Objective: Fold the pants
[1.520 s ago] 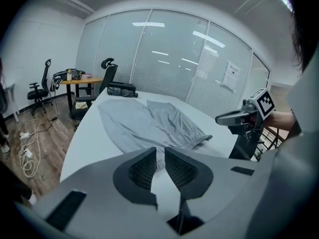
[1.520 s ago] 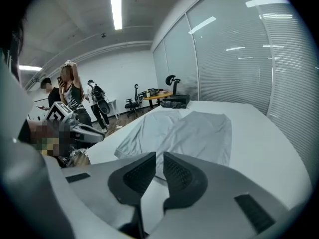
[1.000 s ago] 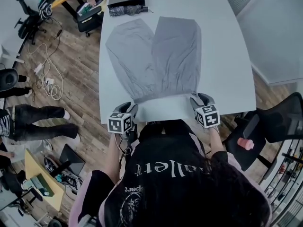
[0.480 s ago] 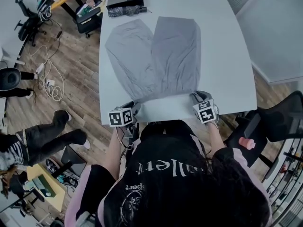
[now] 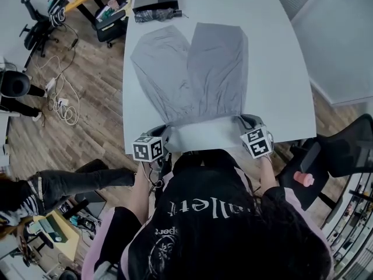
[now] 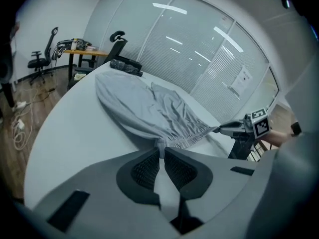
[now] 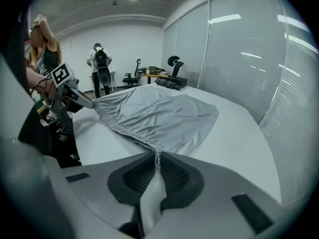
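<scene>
Table [image 5: 280, 69], white and rectangular, bearing thin light-grey fabric pants [image 5: 215, 69] spread flat, legs away from the person
The cloth looks light, limp and likely slippery, so its gathered elastic waistband [image 5: 204, 116] at the near table edge is judged the firmest hold; the left gripper [image 6: 160, 151] and right gripper [image 7: 157, 158] have just closed, each pinching one corner of that band

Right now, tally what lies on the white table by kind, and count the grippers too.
Grey pants: 1
Dark bundle at the far edge: 1
Grippers: 2, the left gripper and the right gripper, whose jaws have just closed on the pants' waistband
Total: 4
</scene>
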